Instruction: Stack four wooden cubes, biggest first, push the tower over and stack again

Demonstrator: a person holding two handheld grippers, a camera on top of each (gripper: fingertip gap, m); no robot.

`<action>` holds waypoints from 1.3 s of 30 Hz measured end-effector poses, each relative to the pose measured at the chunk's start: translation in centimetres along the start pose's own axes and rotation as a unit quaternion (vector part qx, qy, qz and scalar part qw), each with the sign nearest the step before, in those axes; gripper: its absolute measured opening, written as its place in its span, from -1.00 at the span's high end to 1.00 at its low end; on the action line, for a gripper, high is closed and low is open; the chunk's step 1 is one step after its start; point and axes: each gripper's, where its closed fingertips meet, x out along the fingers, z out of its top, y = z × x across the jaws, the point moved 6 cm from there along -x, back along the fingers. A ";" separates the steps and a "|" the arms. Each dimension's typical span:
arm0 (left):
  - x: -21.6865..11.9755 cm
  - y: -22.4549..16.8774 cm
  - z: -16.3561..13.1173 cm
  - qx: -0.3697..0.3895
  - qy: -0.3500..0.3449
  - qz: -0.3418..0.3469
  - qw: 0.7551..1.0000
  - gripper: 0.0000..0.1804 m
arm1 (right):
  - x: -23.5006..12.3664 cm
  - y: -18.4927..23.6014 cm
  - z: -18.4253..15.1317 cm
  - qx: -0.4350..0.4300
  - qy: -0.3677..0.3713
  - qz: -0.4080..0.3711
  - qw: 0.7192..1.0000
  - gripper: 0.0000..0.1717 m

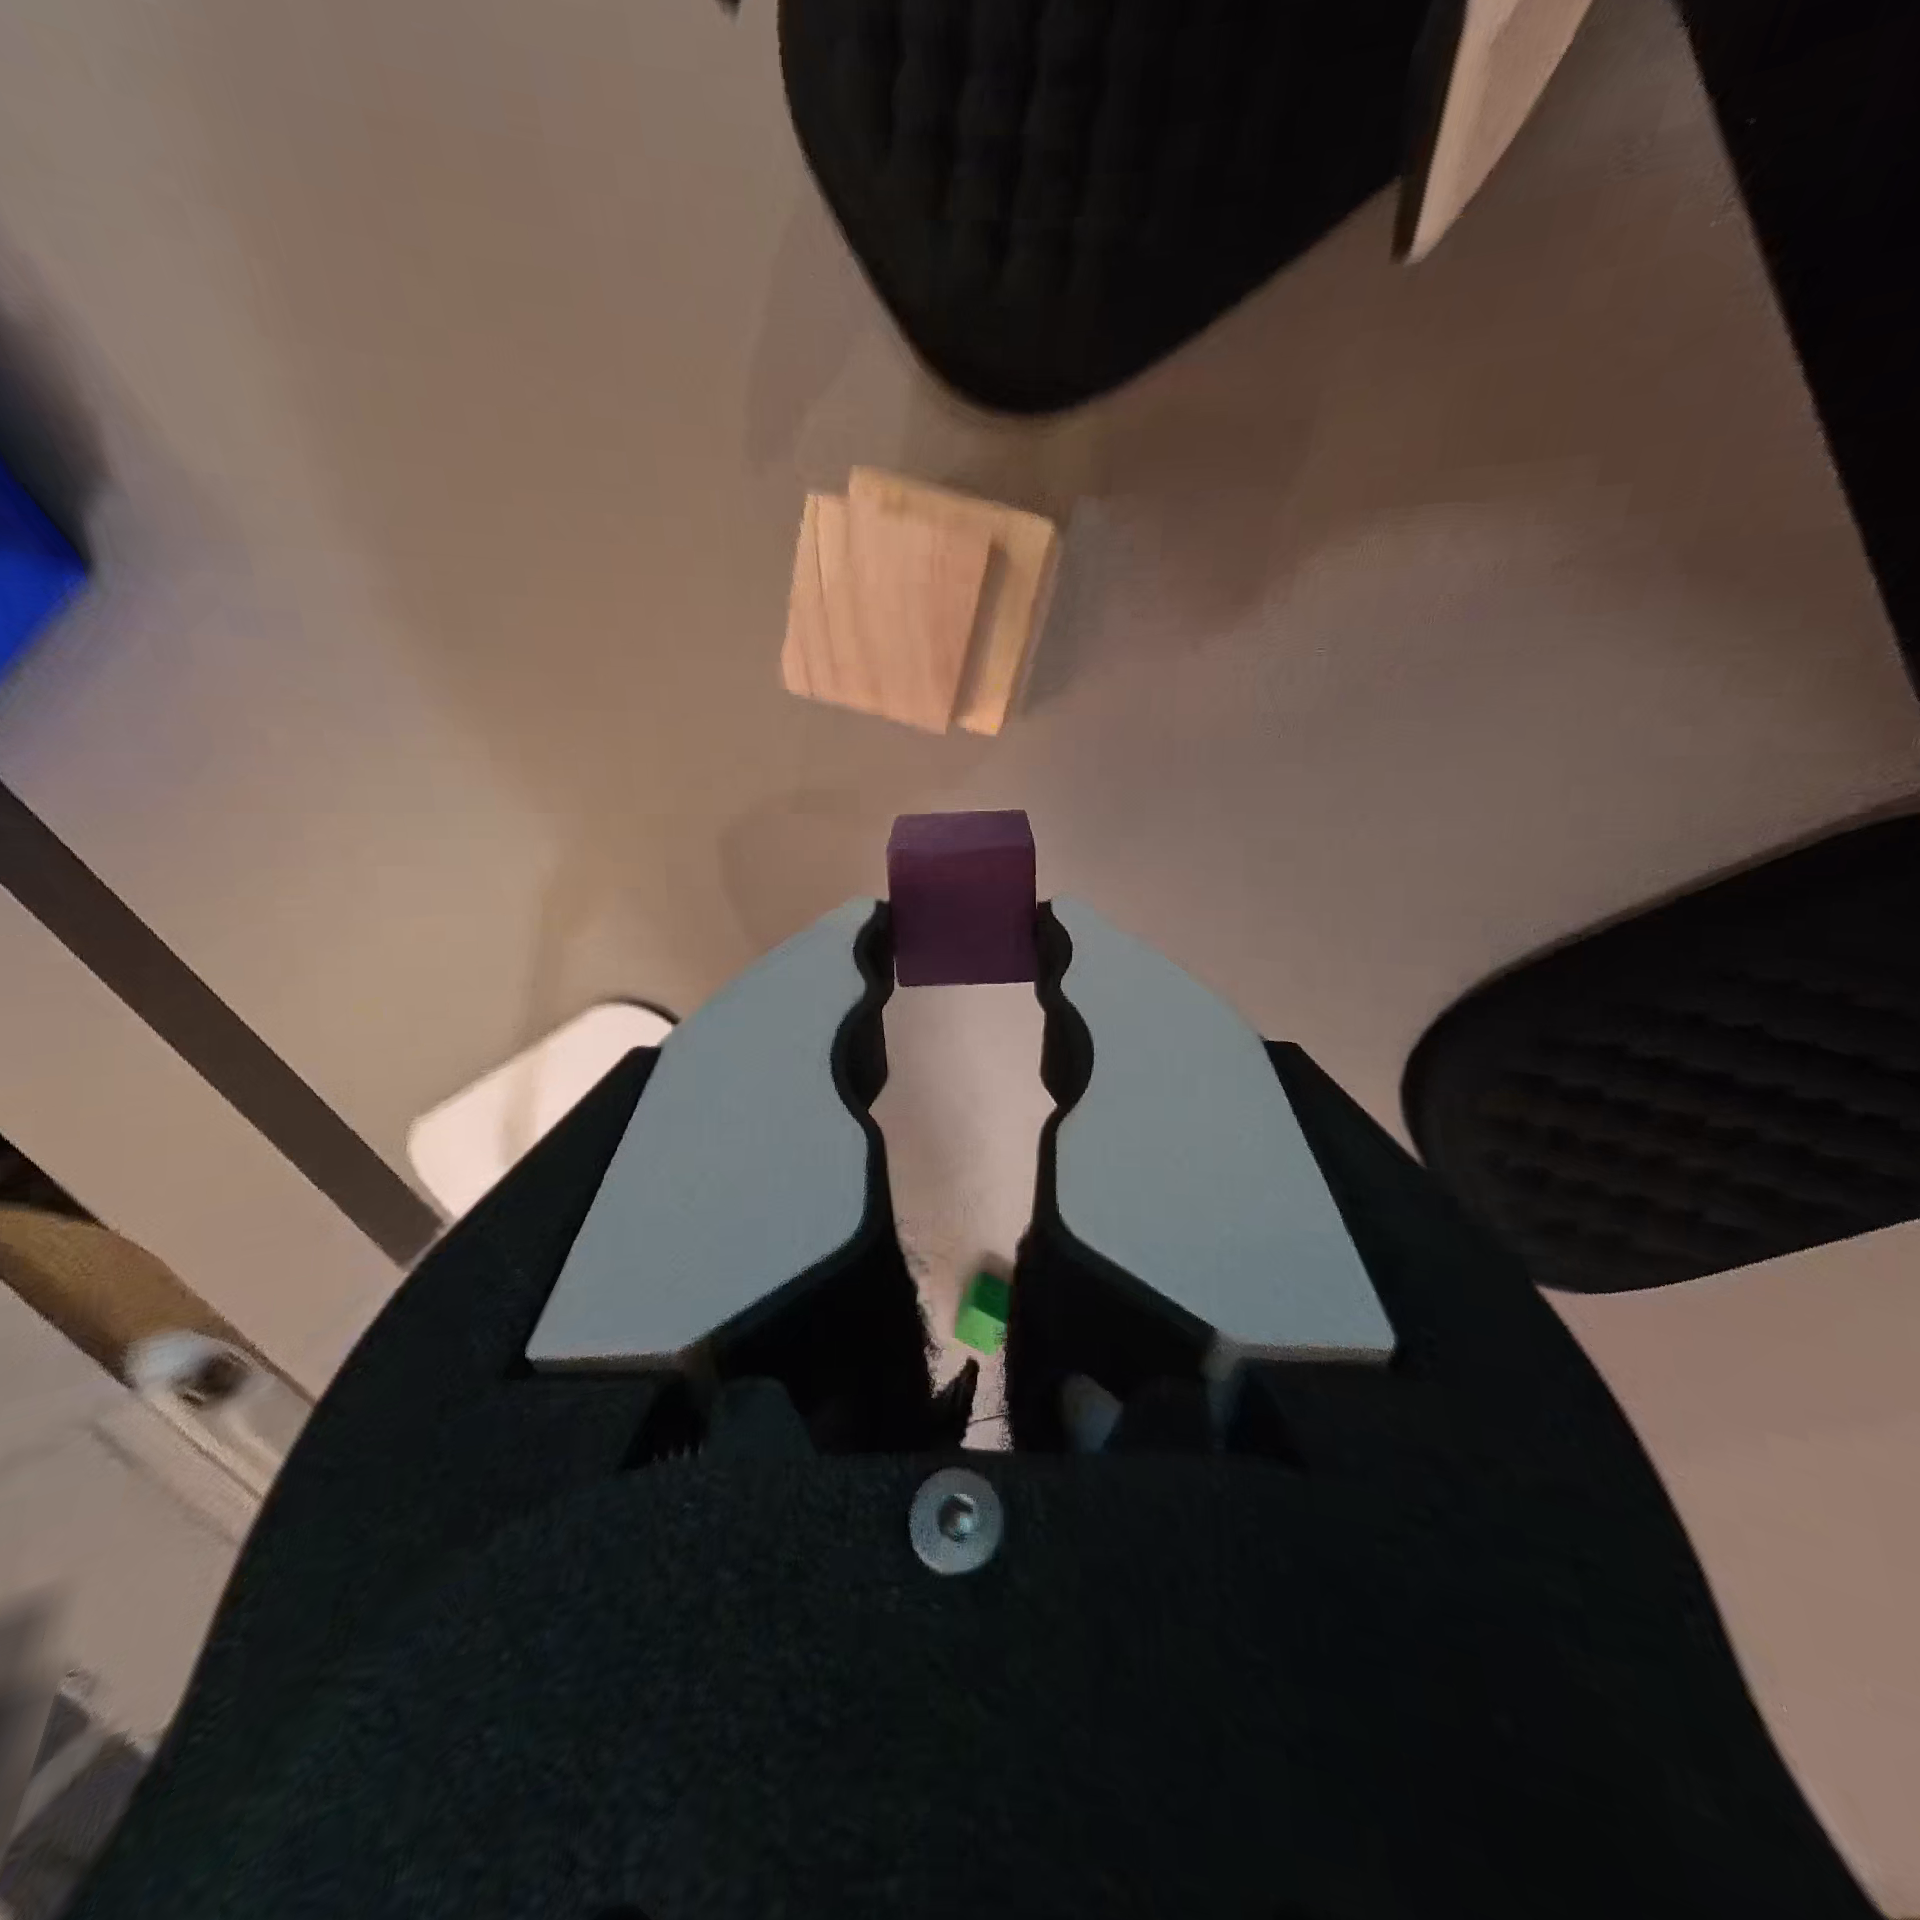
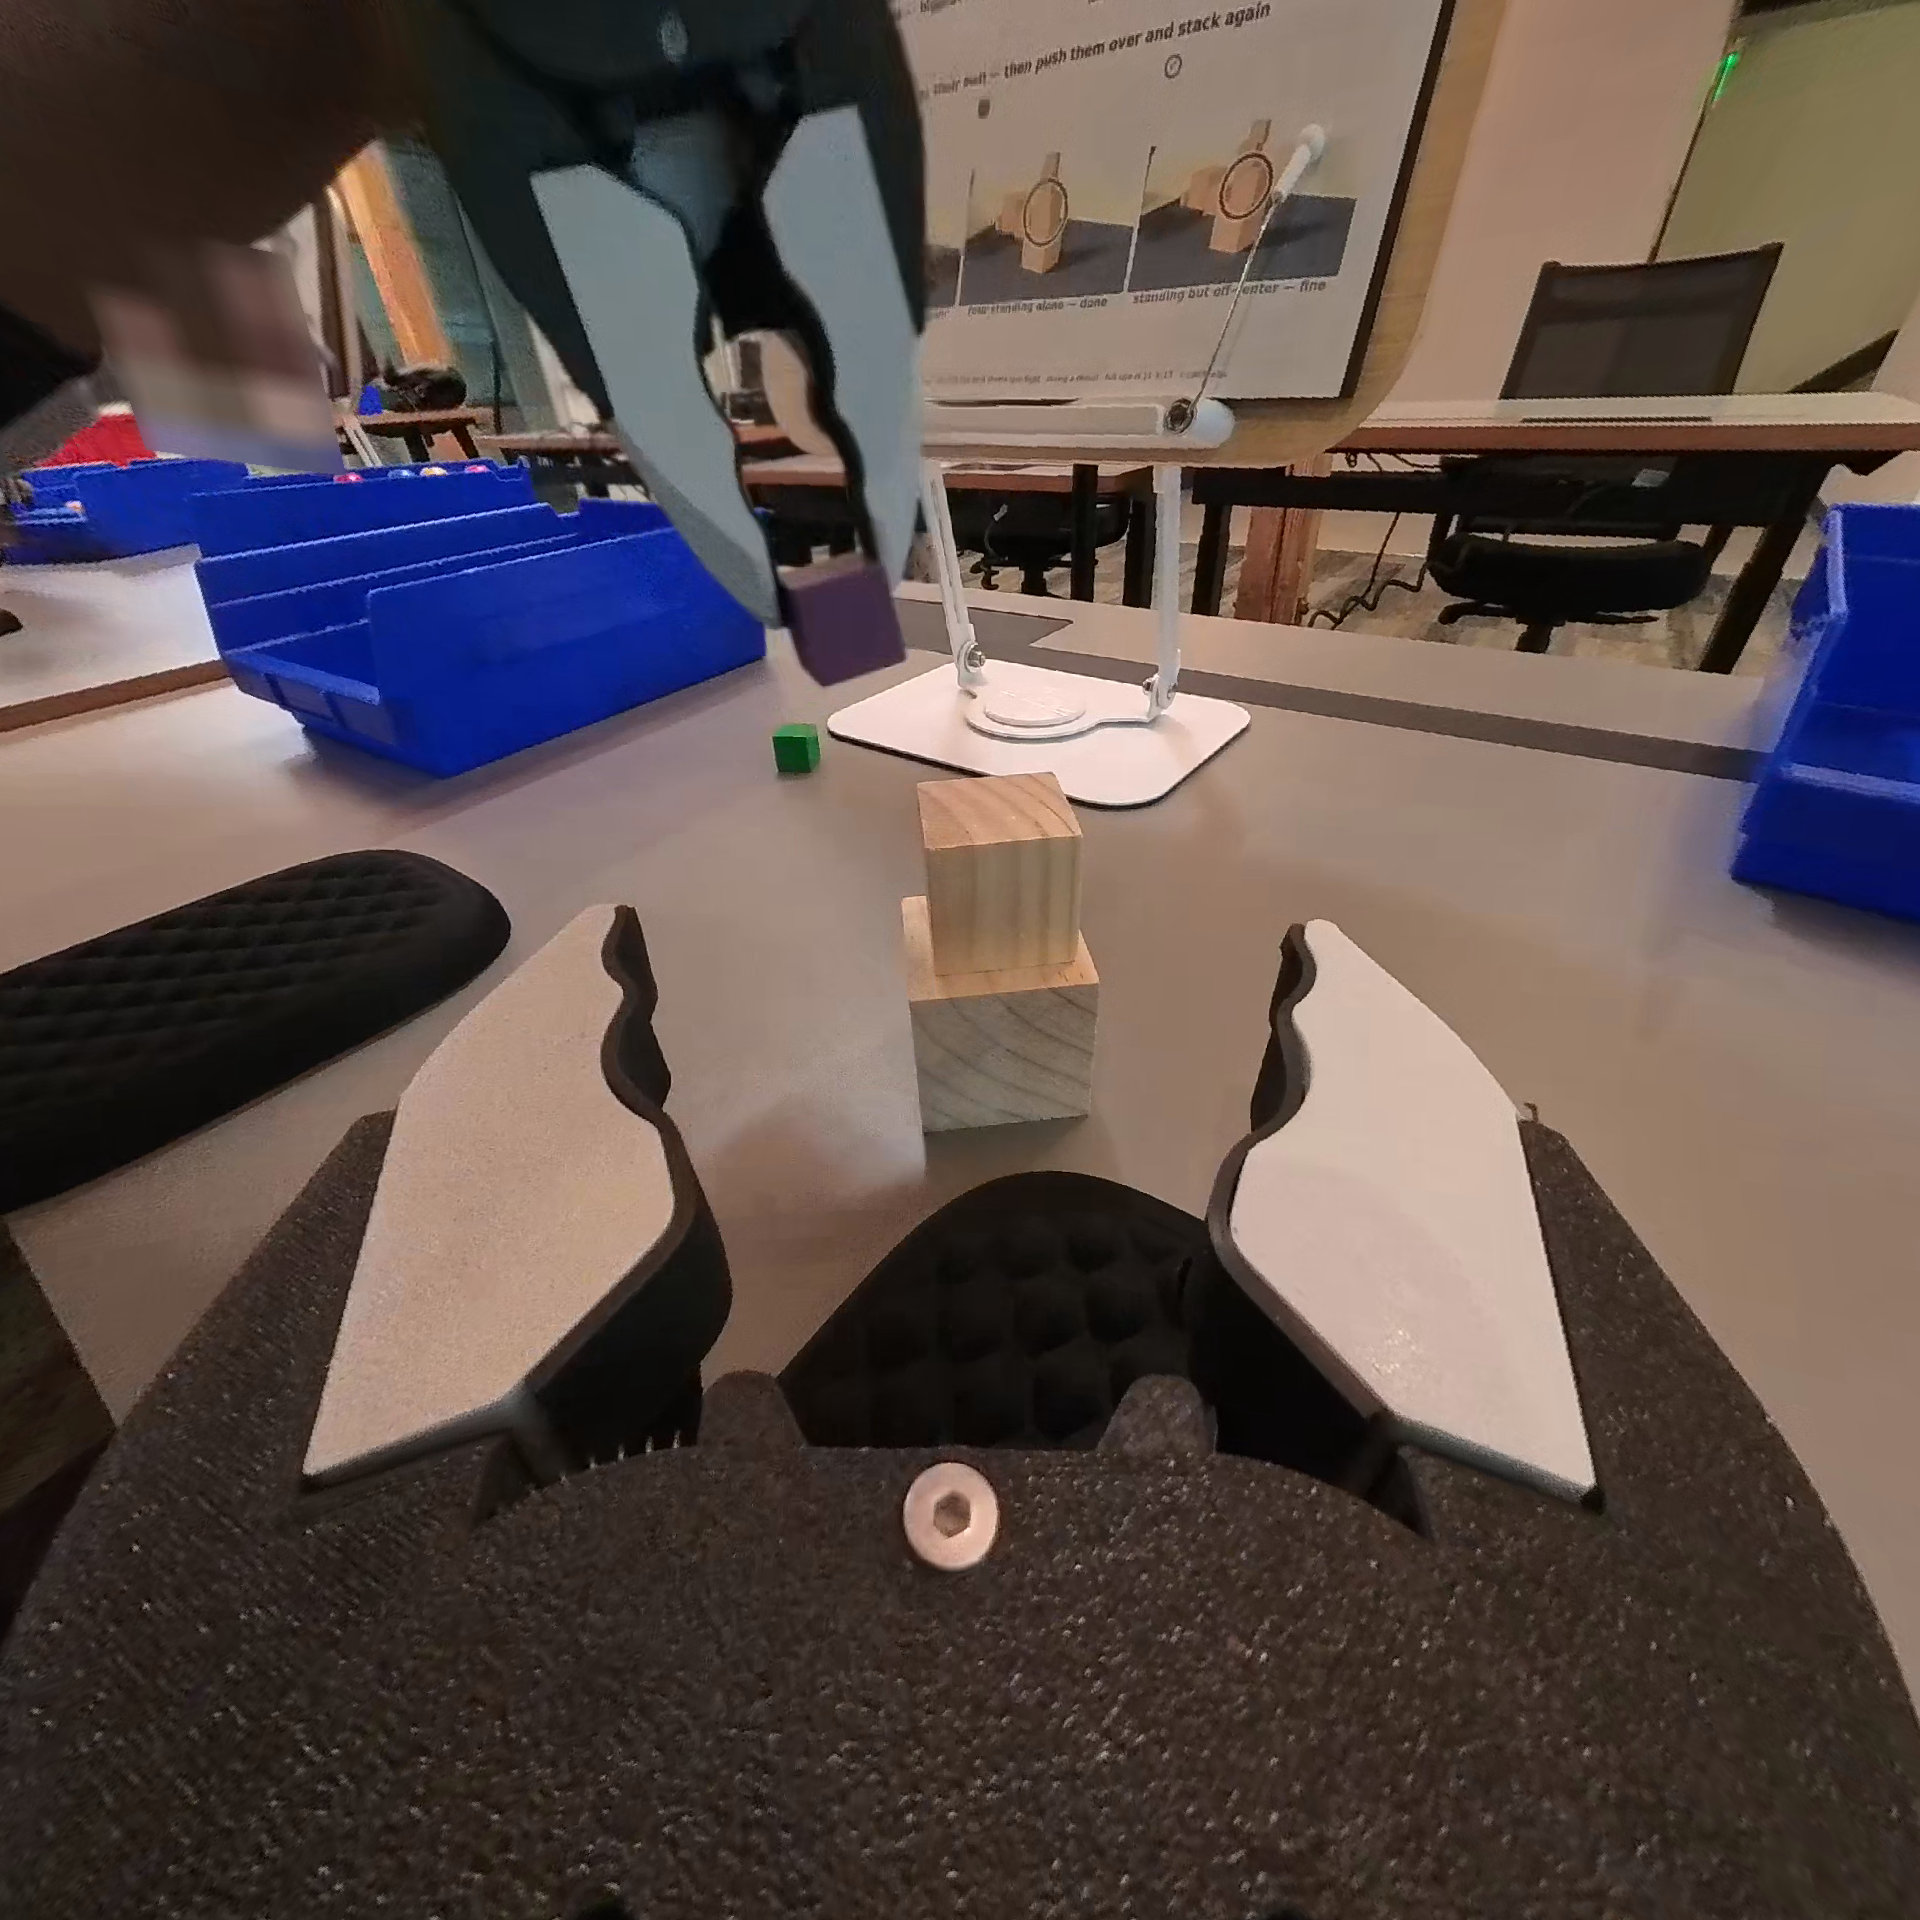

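My left gripper is shut on a small purple cube, both pads pressed on its sides, held in the air above the grey table. The right wrist view shows that same gripper from outside with the purple cube at its tips. Below and ahead stand two pale wooden cubes stacked, the upper one on the lower one; from above they show as one offset stack. My right gripper is wide open and empty, low over the table, with the stack just beyond its fingertips.
A small green cube lies on the table near a white stand base; it also shows between my left fingers. Blue bins stand at left and right. Black padded rests lie at left and ahead. One gripper's finger ends stand about 12 centimetres off the other's.
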 end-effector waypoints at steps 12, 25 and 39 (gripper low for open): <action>3.1 2.1 3.8 0.112 0.045 -0.042 0.992 0.72 | -0.2 -0.1 0.1 0.010 -0.009 0.002 1.000 -0.28; 3.8 2.2 4.3 0.118 0.036 -0.077 0.989 0.72 | -0.1 -0.2 0.1 0.016 -0.009 0.005 1.000 -0.27; 3.9 2.6 4.1 0.116 0.032 -0.076 0.990 0.72 | -0.1 -0.3 0.1 0.019 -0.010 0.005 1.000 -0.26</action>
